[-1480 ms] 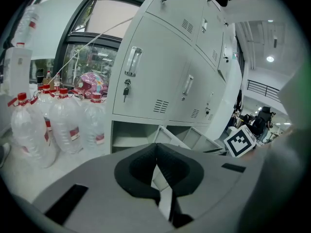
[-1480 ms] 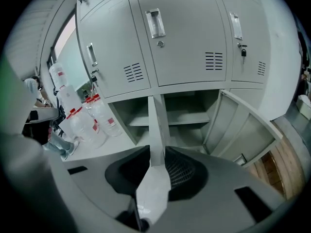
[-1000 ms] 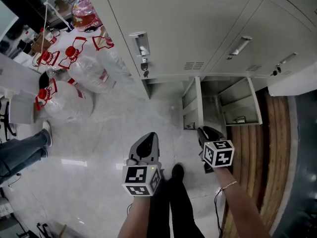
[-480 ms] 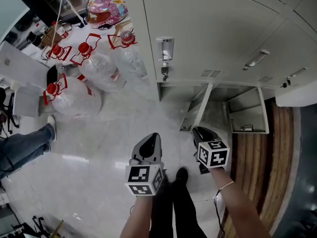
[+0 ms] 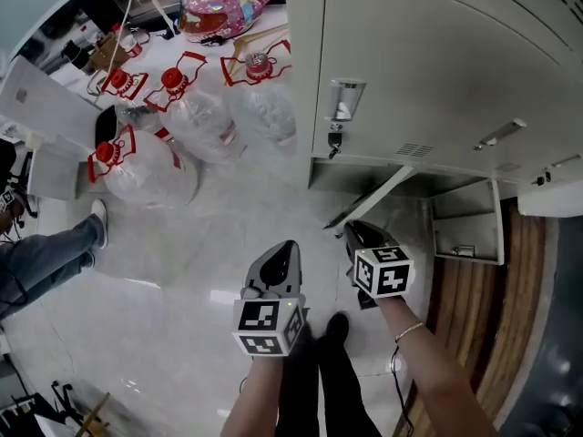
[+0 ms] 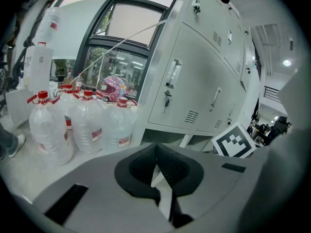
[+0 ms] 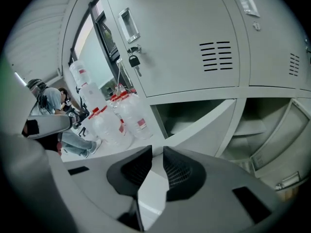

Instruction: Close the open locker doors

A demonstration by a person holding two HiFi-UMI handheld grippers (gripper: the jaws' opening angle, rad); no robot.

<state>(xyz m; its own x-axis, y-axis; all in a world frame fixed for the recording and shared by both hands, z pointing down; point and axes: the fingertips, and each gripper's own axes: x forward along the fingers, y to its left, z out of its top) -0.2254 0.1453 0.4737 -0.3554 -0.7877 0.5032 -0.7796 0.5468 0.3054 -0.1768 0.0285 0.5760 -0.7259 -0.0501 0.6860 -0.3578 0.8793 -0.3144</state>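
The open locker door sits just past the right gripper. Its fingers are a little apart and empty. The left gripper is pinched together, empty.

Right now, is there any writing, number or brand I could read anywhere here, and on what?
None can be read.
Bottle labels: red and white, print too blurred.
Gripper cubes: black-and-white square patterns, not words.
Lockers: no number or sign shows.
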